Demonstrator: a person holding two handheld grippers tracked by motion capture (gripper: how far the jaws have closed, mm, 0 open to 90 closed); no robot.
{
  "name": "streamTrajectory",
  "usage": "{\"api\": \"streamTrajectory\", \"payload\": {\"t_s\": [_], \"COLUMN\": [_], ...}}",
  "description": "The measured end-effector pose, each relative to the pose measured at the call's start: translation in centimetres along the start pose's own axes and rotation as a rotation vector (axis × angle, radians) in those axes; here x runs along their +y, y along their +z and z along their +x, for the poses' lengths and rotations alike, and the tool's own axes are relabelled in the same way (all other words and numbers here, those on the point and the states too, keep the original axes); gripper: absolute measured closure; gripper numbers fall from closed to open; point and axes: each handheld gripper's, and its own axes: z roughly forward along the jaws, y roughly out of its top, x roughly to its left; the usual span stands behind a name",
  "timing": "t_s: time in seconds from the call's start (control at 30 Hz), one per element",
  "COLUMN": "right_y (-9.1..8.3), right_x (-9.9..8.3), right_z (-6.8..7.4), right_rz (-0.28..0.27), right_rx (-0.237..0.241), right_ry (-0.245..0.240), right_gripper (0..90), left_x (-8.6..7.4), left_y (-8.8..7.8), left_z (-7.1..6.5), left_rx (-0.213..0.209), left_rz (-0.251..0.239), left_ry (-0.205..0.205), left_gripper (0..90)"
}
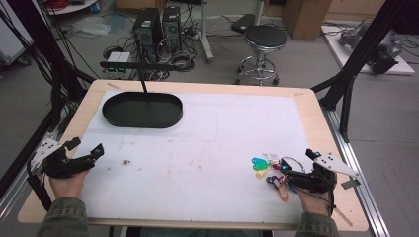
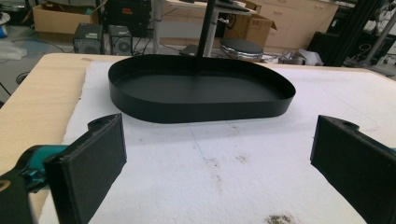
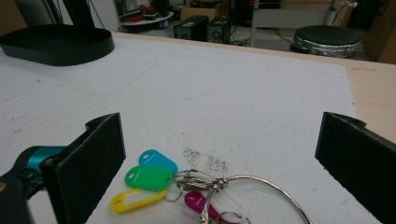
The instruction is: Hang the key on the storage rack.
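step: pre-grasp, my guess | my right gripper (image 1: pixel 292 174) fingers spread over bunch of coloured plastic key tags on metal ring (image 3: pixel 187 184), near right of white-padded surface (image 1: pixel 207 143) | my left gripper (image 1: pixel 84 159) fingers spread, empty, facing black oval metal tray (image 2: pixel 201 91) | next: lower, pinch ring

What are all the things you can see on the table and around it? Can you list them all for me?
tray: 1, black, oval, empty, far left of the table
white mat: 1, covers most of the wooden table
key tags on a wire ring: 1 bunch; blue, green, yellow, pink and orange tags; near right of the mat
black post: 1, rises behind the tray
stool: 1, black seat, chrome legs, on the floor beyond the table
computer towers: 2, black, on the floor with cables
cardboard boxes: several, brown, at the back
left claw: 1, black, open, near left edge
right claw: 1, black, open, beside the key tags
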Motion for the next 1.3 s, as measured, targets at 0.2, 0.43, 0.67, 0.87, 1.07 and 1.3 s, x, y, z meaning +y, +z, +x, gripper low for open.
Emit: {"api": "streamTrajectory", "payload": {"t_s": [0.2,0.43,0.67,0.87,1.07,1.3], "right_y": [0.5,1.2,1.7,2.2,2.7,3.2], "right_x": [-0.1,-0.2,-0.4,-0.6,-0.8,-1.1], "right_z": [0.2,0.4,0.5,0.5,0.6,0.6], "right_rz": [0.041,0.1,0.145,0.203,0.258,0.329], "right_rx": [0.035,0.059,0.073,0.081,0.095,0.086], "right_ry": [-0.001,-0.015,-0.02,-0.024,-0.02,-0.011], "right_gripper": [0.5,0.5,0.5,0.5,0.5,1.2], "left_x": [0.0,0.0,0.0,-0.1,-0.1,-0.1], "left_y": [0.0,0.1,0.1,0.2,0.2,0.3], "left_z": [0.0,0.0,0.0,0.0,0.0,0.0], "left_rx": [-0.005,-0.008,-0.01,-0.014,-0.014,-0.02], "left_rz": [-0.001,0.001,0.003,0.01,0.011,0.018], "left_ry": [-0.001,-0.005,-0.007,-0.007,-0.006,-0.009], "left_gripper": [3.9,3.9,3.9,3.9,3.9,3.9]}}
